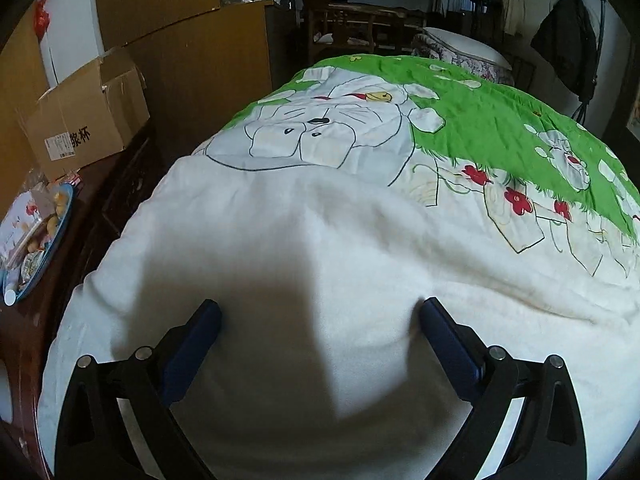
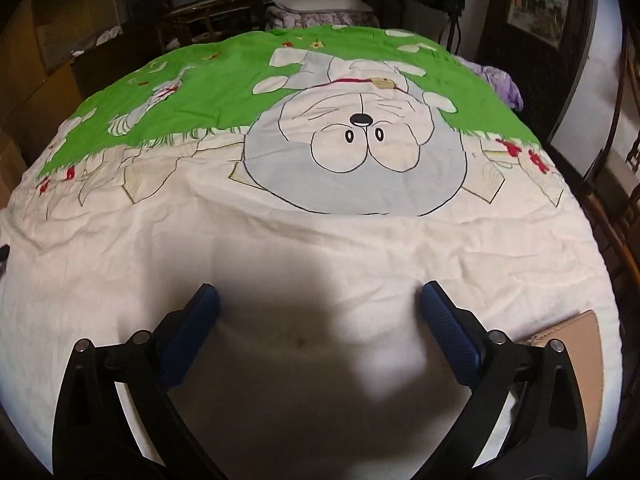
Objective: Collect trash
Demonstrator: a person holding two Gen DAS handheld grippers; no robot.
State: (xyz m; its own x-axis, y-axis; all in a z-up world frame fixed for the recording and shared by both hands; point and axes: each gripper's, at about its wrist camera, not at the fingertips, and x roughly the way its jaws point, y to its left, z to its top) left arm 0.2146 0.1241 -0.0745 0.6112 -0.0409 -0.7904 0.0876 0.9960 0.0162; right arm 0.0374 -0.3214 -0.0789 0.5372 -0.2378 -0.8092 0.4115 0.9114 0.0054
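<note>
Both tools hang over a bed under a white quilt (image 1: 320, 240) printed with a green cartoon.

Left gripper (image 1: 320, 314): jaws spread wide, nothing between them.

Right gripper (image 2: 319, 300): same, wide and empty.

Trash: none visible on the quilt. Wrappers and scraps sit on a blue plate (image 1: 60, 216) on the dark side table (image 1: 28, 332) at the bed's left. A tan flat item (image 2: 588, 344) lies beside the right gripper.

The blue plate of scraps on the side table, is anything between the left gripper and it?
Nothing visible blocks it. The left gripper is open over the white quilt; the blue plate sits off to its left on the dark wooden table, with only the quilt's edge between.
</note>
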